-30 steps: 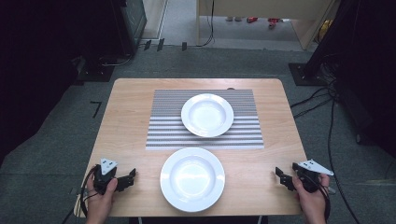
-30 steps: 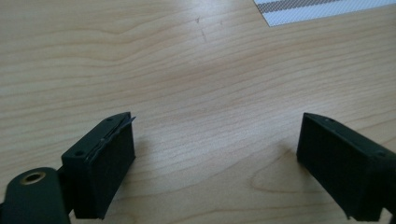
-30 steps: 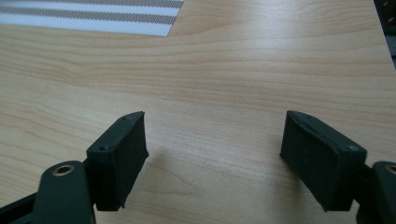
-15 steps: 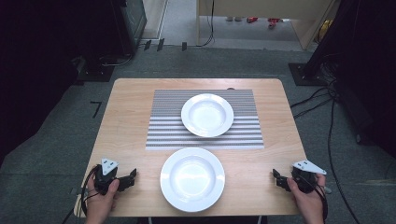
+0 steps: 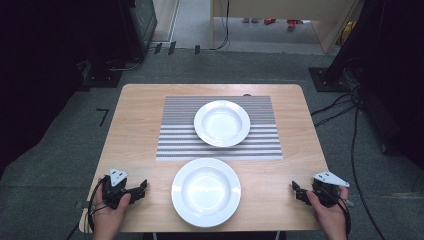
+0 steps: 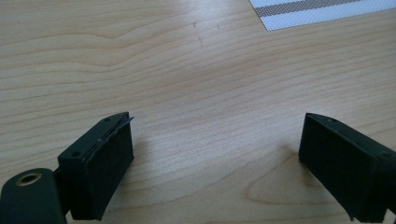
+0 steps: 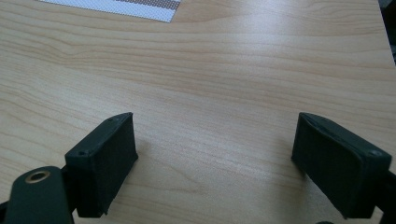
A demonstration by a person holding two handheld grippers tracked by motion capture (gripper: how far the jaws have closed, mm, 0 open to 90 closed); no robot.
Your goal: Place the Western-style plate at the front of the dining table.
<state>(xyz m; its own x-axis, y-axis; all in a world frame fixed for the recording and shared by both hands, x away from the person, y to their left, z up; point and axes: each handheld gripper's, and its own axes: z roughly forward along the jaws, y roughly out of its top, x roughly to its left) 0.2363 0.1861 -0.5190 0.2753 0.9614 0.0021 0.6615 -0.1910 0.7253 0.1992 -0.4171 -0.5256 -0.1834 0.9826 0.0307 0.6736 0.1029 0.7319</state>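
Both grippers rest low at the near edge of the tabletop (image 5: 140, 125), one in each hand.

Left gripper (image 5: 140, 189): sits at about 8 o'clock from the tabletop centre, jaws pointing toward the near plate (image 5: 206, 191). In the left gripper view the left gripper (image 6: 212, 163) has its jaws spread wide, with bare wood grain between them and nothing held. A corner of the striped placemat (image 6: 322, 11) shows at 1 o'clock of that view.

Right gripper (image 5: 297, 191): sits at about 4 o'clock from the tabletop centre, jaws pointing inward toward the near plate. Its jaws have just been opening; in the right gripper view the right gripper (image 7: 212, 161) stands spread wide, with only wood between the jaws. An edge of the striped placemat (image 7: 121, 8) shows at 11 o'clock there.

Near plate: white, empty, on bare wood at 6 o'clock of the tabletop, between the two grippers and apart from both.

Far plate (image 5: 222, 123): white, empty, on the striped placemat (image 5: 172, 130), at 12 o'clock from the near plate. The two plates lie near each other but are not touching.
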